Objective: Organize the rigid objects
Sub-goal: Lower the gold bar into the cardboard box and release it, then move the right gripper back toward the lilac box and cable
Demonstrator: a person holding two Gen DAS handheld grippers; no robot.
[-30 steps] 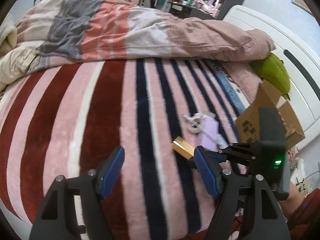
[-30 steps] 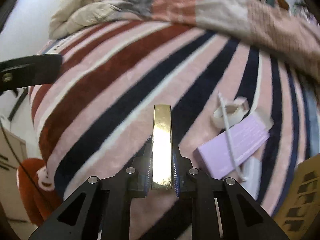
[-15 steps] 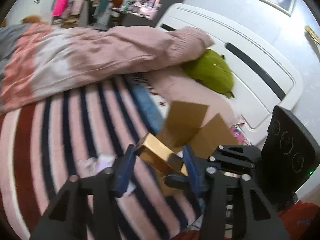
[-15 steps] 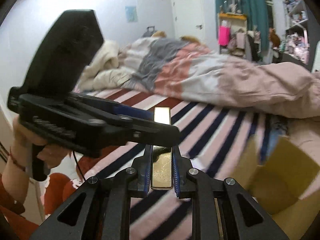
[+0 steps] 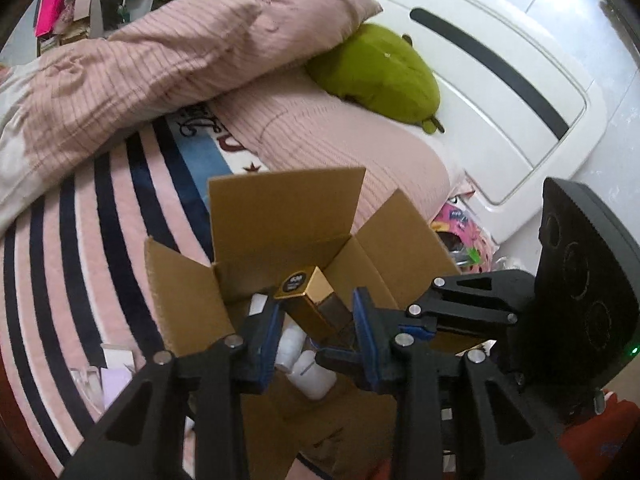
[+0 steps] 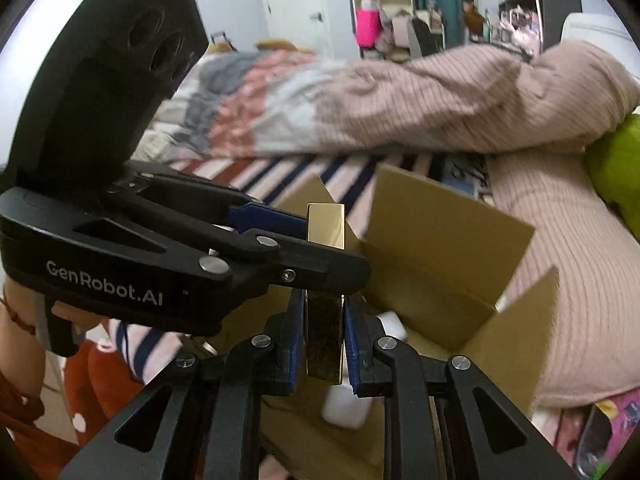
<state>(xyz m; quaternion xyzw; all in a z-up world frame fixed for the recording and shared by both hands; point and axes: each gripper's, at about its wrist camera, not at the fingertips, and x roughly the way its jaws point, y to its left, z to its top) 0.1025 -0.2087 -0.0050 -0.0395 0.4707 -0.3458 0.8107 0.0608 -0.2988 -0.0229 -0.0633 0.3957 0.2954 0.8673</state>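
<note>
Bedroom scene, bed covered by a striped blanket [image 5: 92,216]. The gold box [image 6: 325,280] is held above the open cardboard box [image 5: 280,216], one end pointing up with a black round label seen in the left wrist view. It is clamped by the right gripper [image 6: 325,344], blue pads pressed on both long sides, jaws narrow around it. The left gripper [image 5: 316,328] is placed around the same gold box from the other side; its blue pads [image 5: 266,344] stand just beside the box with a gap visible on each side, so the jaws are moderately wide and nothing is gripped by them. In the right wrist view the left gripper's finger crosses in front of the gold box.

Inside the cardboard box, white bottles [image 5: 308,368] are seen at the bottom, directly below the gold box. The cardboard box sits near the bed's edge by the headboard, flaps raised. A purple item [image 5: 116,388] lies on the blanket just beside the box's left flap. Farther back a pink ribbed duvet [image 5: 160,52] is bunched up, and a green plush [image 5: 376,76] rests against the white headboard [image 5: 500,92].
</note>
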